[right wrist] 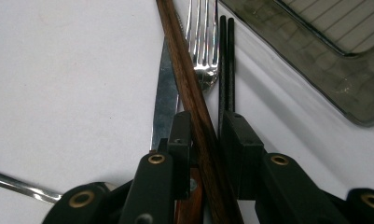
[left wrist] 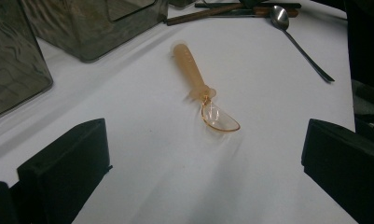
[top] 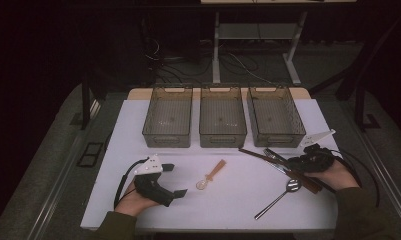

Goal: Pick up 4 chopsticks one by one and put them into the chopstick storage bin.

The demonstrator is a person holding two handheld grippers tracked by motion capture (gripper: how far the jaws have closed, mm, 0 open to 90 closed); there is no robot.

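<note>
Dim room, dark walls; grey floor [top: 48,150] around the white table [top: 138,125], cables [top: 238,62] trailing past a desk frame [top: 216,50] behind.

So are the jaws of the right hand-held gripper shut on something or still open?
Shut on the brown wooden stick. In the right gripper view, the right hand-held gripper has its jaws narrowed around the stick, pads against both sides, beside the fork.

No text, label, brand, number or sign can be read anywhere, neither on the three smoky plastic bins [top: 223,122], nor on the cutlery, nor on the white table [top: 238,200].
</note>
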